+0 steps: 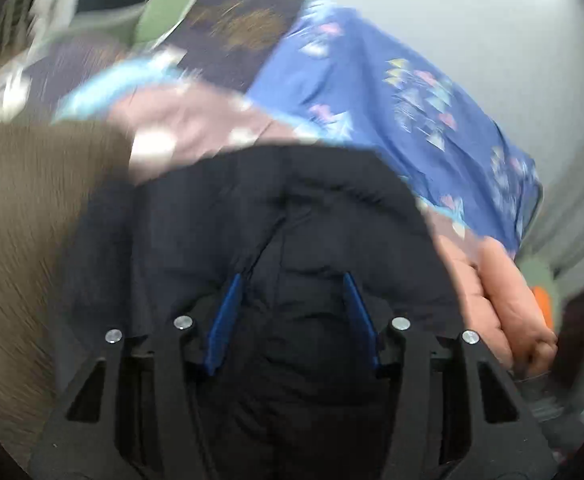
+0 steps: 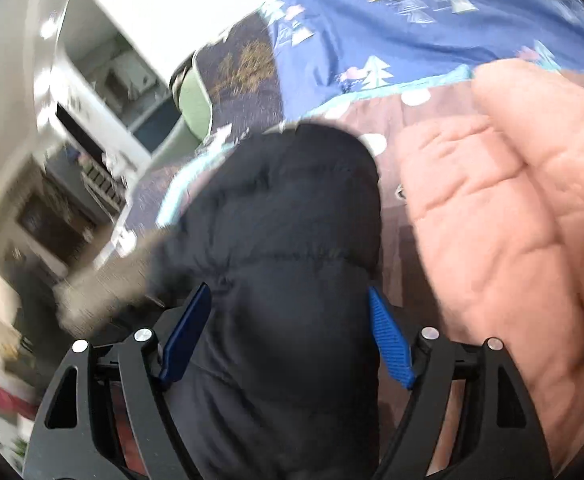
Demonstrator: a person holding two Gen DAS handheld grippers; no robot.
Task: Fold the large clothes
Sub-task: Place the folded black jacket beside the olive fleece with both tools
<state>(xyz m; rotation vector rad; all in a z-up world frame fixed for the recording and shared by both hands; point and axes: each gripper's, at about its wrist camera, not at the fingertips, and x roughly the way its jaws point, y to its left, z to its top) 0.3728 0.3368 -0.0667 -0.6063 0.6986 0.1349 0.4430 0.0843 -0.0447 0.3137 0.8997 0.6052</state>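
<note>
A black puffer jacket (image 1: pixel 276 216) fills the lower middle of the left wrist view, lying on a bed. My left gripper (image 1: pixel 292 280) has its blue pads (image 1: pixel 226 320) apart with black jacket fabric bunched between them. In the right wrist view the same black jacket (image 2: pixel 284 208) runs between the blue pads (image 2: pixel 388 336) of my right gripper (image 2: pixel 288 292), which stand wide on either side of a thick padded part. Both views are motion-blurred.
A salmon-pink quilted jacket (image 2: pixel 504 208) lies right of the black one, also seen in the left wrist view (image 1: pixel 508 292). A blue patterned bedcover (image 1: pixel 392 92) and brown sheet (image 2: pixel 376 120) lie beneath. A green chair (image 2: pixel 192 100) and shelves (image 2: pixel 104 76) stand behind.
</note>
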